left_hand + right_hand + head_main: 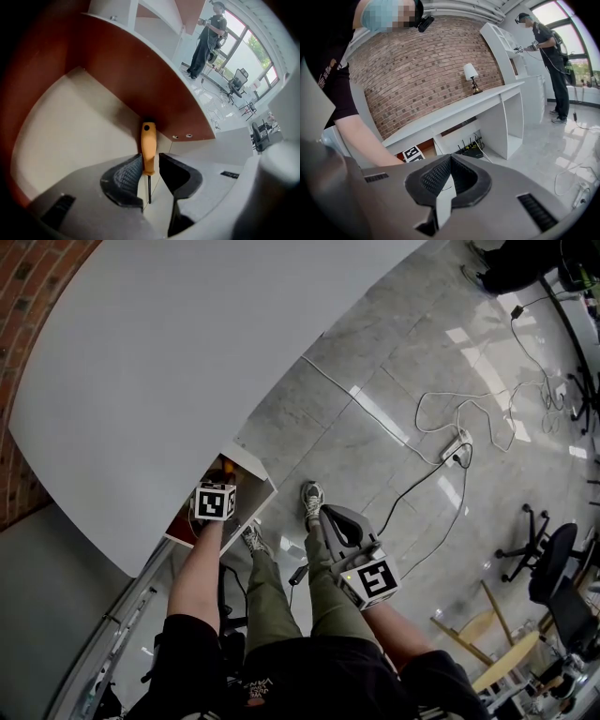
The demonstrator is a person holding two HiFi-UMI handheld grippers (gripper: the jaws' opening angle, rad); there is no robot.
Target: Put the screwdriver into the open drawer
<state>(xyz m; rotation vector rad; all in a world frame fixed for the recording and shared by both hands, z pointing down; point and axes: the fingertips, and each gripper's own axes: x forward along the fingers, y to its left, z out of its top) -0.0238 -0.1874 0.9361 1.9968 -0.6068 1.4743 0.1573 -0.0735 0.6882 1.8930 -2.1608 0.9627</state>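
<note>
An orange-handled screwdriver [148, 145] lies on the pale floor of the open drawer [70, 122], its handle end against the red-brown far wall. My left gripper [150, 161] is inside the drawer, and its jaws stand slightly apart on either side of the handle and thin shaft. In the head view the left gripper's marker cube [215, 502] sits over the drawer [258, 476] under the white table. My right gripper [326, 514] hangs over the floor by the person's legs, and its jaws [450, 159] are shut with nothing between them.
A large white table [187, 352] covers the upper left. A power strip with cables [457, 448] lies on the marble floor, and an office chair [553, 568] stands at right. Another person [551, 51] stands by white shelving. A brick wall [431, 70] and a lamp [471, 72] are behind the desk.
</note>
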